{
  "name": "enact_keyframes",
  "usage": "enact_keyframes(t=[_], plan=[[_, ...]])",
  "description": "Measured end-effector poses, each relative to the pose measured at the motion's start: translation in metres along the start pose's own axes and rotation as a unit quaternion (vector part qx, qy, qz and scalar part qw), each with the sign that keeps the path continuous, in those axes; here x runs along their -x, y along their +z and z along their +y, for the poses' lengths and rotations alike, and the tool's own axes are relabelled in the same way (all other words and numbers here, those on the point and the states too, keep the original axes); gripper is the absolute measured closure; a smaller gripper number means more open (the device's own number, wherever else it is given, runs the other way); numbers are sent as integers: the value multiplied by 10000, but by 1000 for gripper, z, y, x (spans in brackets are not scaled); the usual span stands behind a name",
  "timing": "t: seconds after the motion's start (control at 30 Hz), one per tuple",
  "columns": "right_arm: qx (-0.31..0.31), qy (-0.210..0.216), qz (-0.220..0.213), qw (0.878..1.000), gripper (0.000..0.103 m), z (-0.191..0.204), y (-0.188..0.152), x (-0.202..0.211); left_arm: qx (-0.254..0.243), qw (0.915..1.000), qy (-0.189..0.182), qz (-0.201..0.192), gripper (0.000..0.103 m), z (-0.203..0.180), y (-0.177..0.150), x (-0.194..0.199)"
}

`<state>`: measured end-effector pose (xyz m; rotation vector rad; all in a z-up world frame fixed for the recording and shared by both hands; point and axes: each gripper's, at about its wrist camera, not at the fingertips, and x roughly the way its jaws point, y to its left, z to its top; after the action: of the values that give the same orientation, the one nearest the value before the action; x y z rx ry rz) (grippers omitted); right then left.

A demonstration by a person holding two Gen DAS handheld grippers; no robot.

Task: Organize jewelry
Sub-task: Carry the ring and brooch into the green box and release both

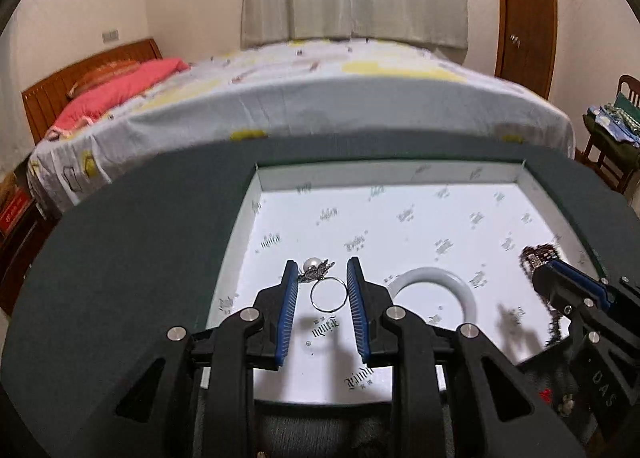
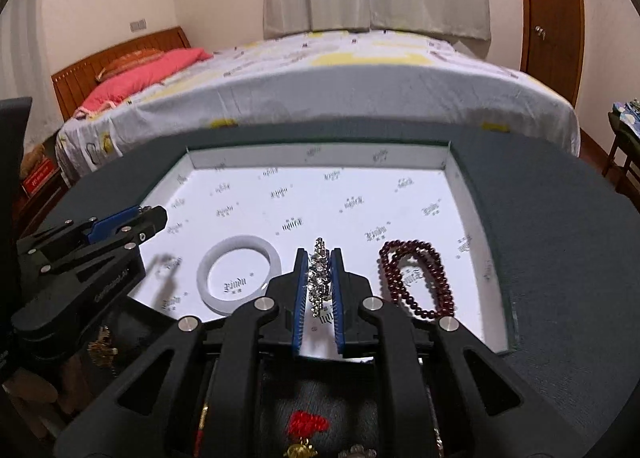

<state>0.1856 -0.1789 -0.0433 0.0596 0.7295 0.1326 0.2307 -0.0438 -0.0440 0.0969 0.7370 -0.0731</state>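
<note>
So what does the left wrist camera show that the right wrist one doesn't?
Only the left wrist view shows the pearl ring between the left gripper's pads.

Only the right wrist view shows the dark red bead strand lying in the tray, and the crystal chain up close, pinched in the right gripper.

Both show the white bangle, the printed white tray and the bed behind.

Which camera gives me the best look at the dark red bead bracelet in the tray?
The right wrist view. There the dark red bead bracelet lies in plain sight on the white tray, right of the right gripper, its looped strands all visible. In the left wrist view it cannot be picked out: the right gripper covers that side of the tray.
</note>
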Motion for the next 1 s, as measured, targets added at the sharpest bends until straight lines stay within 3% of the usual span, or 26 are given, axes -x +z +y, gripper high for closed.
enact_keyframes(t=[0.2,0.4,0.47,0.53,0.6,0.67,1.0], plan=[[26,-45,351,9994,91,0,0,-21,40,9990,-104,428,77,0,-2,-18],[11,-73,487,9988,90,0,-1,-27,-14,9983,-47,588,77,-2,-6,-27],[17,-78,489,9988,88,0,0,-28,1,9979,-66,637,75,-2,-7,-28],[29,-65,495,9987,74,0,0,-27,0,9976,-105,684,74,-2,-8,-28],[27,-74,443,9990,72,0,0,-25,16,9975,-115,691,66,-2,-8,-27],[32,-79,406,9991,71,-1,0,-23,44,9979,-99,638,57,-1,-8,-24],[-78,-24,-157,9998,67,-10,3,27,183,9998,-77,-100,39,3,-15,24]])
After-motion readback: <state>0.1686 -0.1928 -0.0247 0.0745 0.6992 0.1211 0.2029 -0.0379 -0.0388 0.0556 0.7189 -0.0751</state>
